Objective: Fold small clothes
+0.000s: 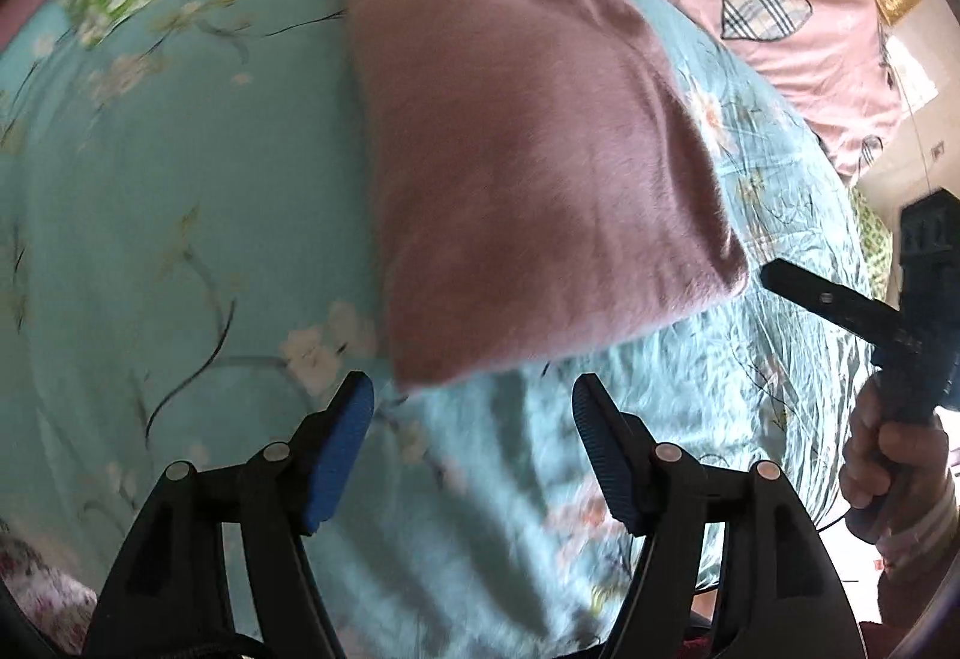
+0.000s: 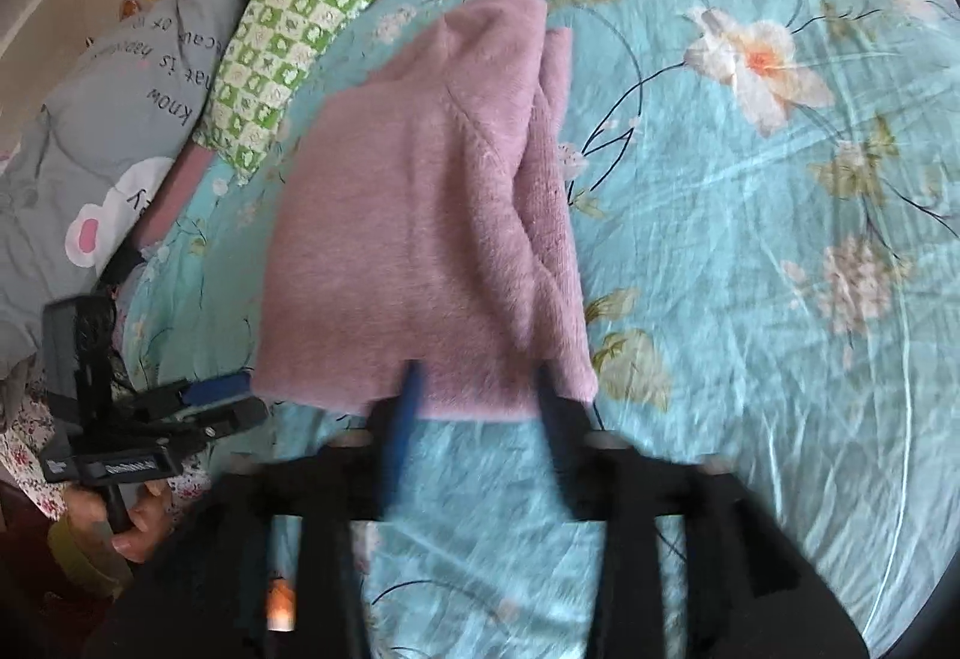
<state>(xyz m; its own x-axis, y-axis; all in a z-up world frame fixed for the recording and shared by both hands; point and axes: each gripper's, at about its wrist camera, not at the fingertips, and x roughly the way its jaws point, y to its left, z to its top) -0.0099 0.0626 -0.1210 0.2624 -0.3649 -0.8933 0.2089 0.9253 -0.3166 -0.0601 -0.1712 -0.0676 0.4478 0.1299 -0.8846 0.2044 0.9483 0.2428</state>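
On teal bedspread (image 1: pixel 150 215) — folded pink garment (image 1: pixel 528 167); both tongs (image 1: pixel 474 419) (image 2: pixel 474 389) spread.

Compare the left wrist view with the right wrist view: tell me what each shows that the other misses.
Left wrist only: the open left gripper short of the pink garment's near corner.
Right wrist only: a grey pillow with lettering, and the garment's layered right edge.
Both: the garment lying on the teal floral sheet, the green checked pillow, and the open right gripper.

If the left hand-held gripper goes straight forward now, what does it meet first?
Probably the near corner of the folded fuzzy pink garment, just ahead of the open left hand-held gripper; depth is unclear.
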